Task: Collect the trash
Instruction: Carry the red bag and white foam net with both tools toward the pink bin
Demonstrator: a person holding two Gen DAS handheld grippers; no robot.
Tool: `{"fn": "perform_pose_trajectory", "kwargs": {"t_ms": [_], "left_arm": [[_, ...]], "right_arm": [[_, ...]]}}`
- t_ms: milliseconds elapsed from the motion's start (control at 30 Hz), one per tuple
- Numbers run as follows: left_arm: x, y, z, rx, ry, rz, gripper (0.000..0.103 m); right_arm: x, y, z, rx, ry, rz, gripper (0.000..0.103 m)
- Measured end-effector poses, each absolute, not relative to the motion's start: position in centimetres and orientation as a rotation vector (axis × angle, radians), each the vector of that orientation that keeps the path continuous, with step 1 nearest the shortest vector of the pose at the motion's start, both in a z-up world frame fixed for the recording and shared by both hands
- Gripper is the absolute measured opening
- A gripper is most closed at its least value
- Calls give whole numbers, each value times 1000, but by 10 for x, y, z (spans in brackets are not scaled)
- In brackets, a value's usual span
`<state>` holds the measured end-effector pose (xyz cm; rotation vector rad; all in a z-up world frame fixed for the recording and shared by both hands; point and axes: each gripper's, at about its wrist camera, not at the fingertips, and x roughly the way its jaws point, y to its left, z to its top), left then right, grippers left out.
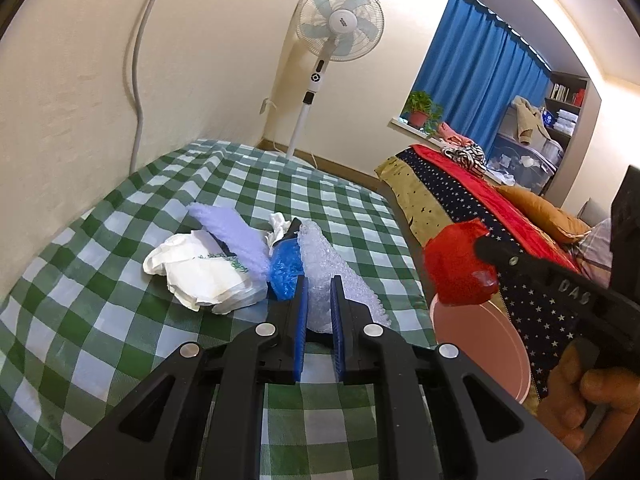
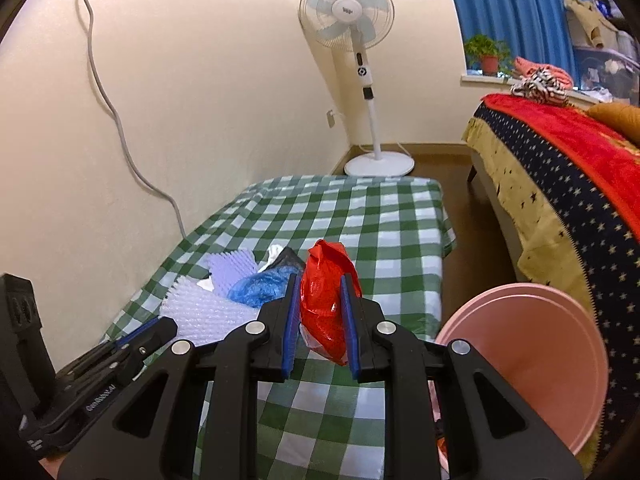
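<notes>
A pile of trash lies on the green checked table [image 1: 100,280]: crumpled white paper [image 1: 200,276], a lilac foam sheet [image 1: 236,232], a blue plastic bag [image 1: 286,268] and clear bubble wrap [image 1: 332,272]. My left gripper [image 1: 319,284] is shut on the near edge of the bubble wrap. My right gripper [image 2: 320,284] is shut on a red plastic bag [image 2: 326,300] and holds it above the table's right part, beside the pink bin [image 2: 532,360]. The red bag also shows in the left wrist view [image 1: 456,268], above the bin [image 1: 480,356].
A white pedestal fan [image 2: 360,80] stands at the far wall. A bed with a starred cover [image 2: 568,200] runs along the right, past a strip of brown floor. A grey cable [image 2: 116,120] hangs down the left wall.
</notes>
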<state>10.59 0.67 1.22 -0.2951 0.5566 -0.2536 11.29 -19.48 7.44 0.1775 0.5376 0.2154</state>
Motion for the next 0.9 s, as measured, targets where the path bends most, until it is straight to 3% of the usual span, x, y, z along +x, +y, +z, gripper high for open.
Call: {"fn": "perform_pose_trajectory", "kwargs": {"t_ms": [900], "left_arm": [[81,-31,28,-208,529,-329,11]], "right_arm": [[49,-275,119,206,465,100,20]]}}
